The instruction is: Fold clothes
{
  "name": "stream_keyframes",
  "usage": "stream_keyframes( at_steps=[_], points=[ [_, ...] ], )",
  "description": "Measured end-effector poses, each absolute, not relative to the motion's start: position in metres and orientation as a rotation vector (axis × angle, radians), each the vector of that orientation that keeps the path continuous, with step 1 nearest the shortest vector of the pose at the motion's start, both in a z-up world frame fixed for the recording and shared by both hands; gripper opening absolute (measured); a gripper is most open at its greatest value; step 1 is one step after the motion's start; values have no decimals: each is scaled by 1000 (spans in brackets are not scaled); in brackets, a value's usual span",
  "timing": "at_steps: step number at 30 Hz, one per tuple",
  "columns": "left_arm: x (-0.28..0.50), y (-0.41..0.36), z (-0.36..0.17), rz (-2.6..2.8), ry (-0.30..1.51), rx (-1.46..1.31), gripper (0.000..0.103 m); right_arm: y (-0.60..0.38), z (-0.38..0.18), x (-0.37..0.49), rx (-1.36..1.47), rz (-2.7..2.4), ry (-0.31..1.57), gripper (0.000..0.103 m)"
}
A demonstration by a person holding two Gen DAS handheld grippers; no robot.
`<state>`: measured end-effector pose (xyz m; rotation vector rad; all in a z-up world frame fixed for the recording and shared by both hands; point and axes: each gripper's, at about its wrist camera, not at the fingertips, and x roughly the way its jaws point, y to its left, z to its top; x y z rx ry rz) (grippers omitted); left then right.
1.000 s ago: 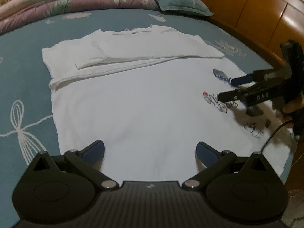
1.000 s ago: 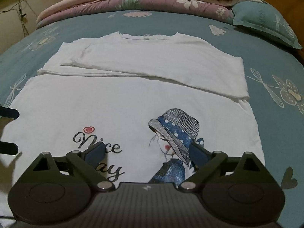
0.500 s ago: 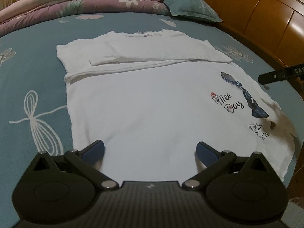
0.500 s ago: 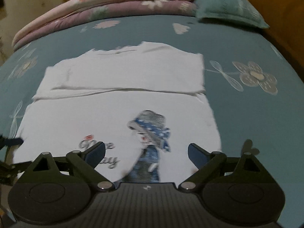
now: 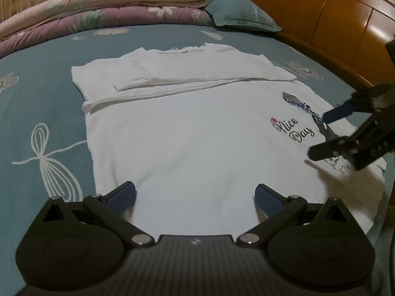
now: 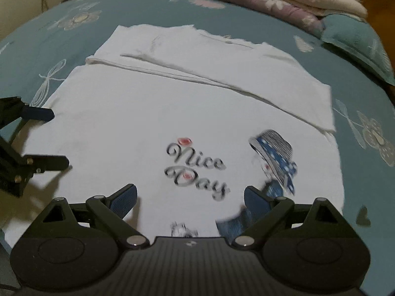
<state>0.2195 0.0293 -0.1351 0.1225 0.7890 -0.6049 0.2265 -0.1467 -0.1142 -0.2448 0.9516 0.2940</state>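
A white T-shirt (image 5: 197,133) lies flat on a teal bedsheet (image 5: 44,98) patterned with white bows and flowers. Its far end is folded: both sleeves are turned inward across the chest, making a layered band below the collar, while the lower body spreads smooth toward the cameras. The print (image 6: 195,167) reads "Nice Day" in black script with small red hearts, next to a drawn figure in a blue dotted hat (image 6: 274,155); in the left wrist view the same print sits near the shirt's right edge. The left gripper (image 5: 195,194) hovers over the near hem, its blue-padded fingers (image 5: 121,196) spread wide with only plain white cloth between them, gripping nothing. The right gripper (image 6: 190,197) is likewise wide open and empty, poised above the printed part, its pads flanking the word "Day". Each gripper shows in the other's view: the right one (image 5: 328,130) reaches in from the right edge over the figure, the left one (image 6: 53,139) from the left edge over the shirt's side. Folded quilts (image 5: 111,2), pink over purple, are stacked at the far side beside a teal pillow (image 5: 242,14). A wooden headboard (image 5: 333,24) runs along the right.
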Motion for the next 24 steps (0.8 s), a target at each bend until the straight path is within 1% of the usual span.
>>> stream_keyframes(
  at_steps=[3, 5, 7, 11, 13, 16, 19, 24],
  points=[
    [217, 26, -136, -601, 781, 154, 102, -158, -120, 209, -228, 267, 945, 96],
    [216, 23, -135, -596, 785, 184, 102, -162, -132, 198, -218, 258, 989, 96],
    [214, 22, -132, -593, 792, 196, 102, -169, -137, 183, -177, 263, 985, 97],
    [199, 28, -115, -591, 770, 182, 102, -173, -130, 165, -162, 273, 980, 97],
    [188, 26, -106, -589, 728, 205, 102, -170, -124, 172, -161, 260, 929, 97],
    [181, 17, -105, -579, 751, 242, 102, -168, -118, 185, -140, 237, 865, 97],
    [179, 10, -120, -557, 809, 268, 102, -172, -135, 198, -112, 201, 907, 97],
    [168, 15, -125, -528, 839, 265, 102, -198, -141, 171, -49, 200, 885, 98]
  ],
)
